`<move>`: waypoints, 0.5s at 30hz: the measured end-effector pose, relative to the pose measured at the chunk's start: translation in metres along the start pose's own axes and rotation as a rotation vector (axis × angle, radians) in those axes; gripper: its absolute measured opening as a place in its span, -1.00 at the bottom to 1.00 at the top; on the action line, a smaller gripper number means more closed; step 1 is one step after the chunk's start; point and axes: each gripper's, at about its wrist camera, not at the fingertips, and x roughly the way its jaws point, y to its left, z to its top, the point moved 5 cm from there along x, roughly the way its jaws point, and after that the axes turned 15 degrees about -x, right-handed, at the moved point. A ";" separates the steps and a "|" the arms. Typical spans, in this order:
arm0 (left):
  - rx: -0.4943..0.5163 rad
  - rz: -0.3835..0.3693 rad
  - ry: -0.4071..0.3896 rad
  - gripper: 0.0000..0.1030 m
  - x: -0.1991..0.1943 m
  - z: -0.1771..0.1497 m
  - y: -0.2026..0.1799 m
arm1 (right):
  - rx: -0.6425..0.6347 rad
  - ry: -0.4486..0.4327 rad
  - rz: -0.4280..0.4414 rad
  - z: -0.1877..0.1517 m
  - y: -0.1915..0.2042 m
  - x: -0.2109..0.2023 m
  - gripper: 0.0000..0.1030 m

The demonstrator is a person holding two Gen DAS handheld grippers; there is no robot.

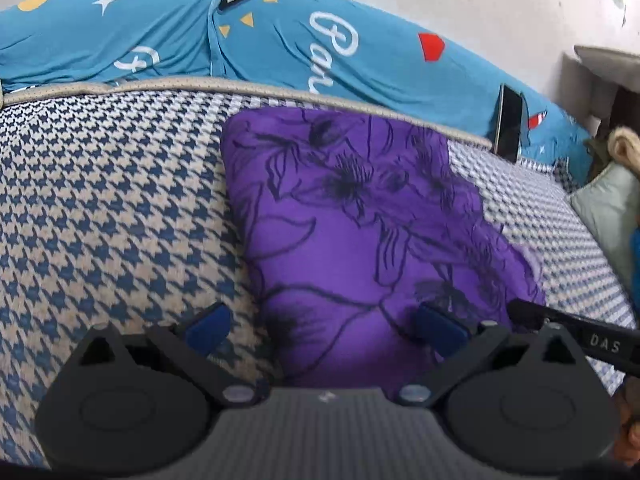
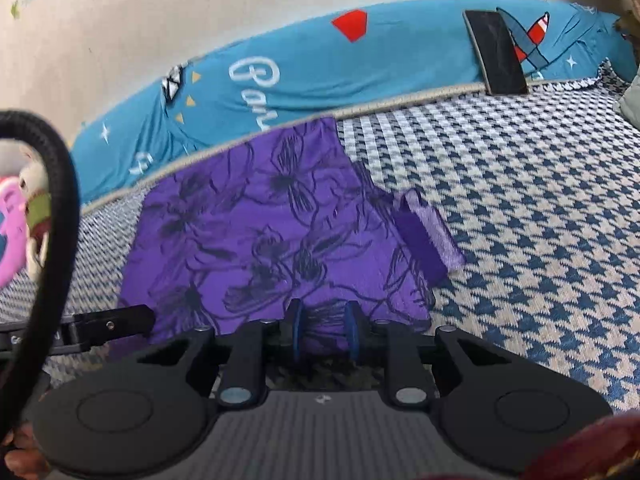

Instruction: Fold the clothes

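Left gripper (image 1: 324, 330) wide open, blue pads apart, hovering low over near left corner of the purple floral garment (image 1: 360, 232); holding nothing. Garment lies mostly flat on the houndstooth mattress (image 1: 112, 200), far edge near the mattress piping, already a compact panel. Right gripper (image 2: 324, 336) narrow, blue pads close together with the near hem of the garment between them; looks pinched, but contact is partly hidden. On the right edge a small purple flap (image 2: 428, 236) sticks out, turned over. Behind: blue printed sheet (image 2: 304, 76), phone (image 2: 496, 54) leaning on it. Step, as I read it: mid-fold, near edge being gripped. Next move probably needs left closing on its corner, then both lifting hem evenly toward the far edge.
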 end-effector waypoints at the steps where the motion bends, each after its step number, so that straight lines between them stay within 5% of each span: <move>1: 0.009 0.004 0.001 1.00 0.002 -0.002 0.000 | 0.005 0.012 -0.004 -0.002 -0.001 0.002 -0.52; 15: 0.037 0.015 0.002 1.00 0.013 -0.011 0.004 | -0.044 0.043 -0.043 -0.013 0.004 0.010 -0.50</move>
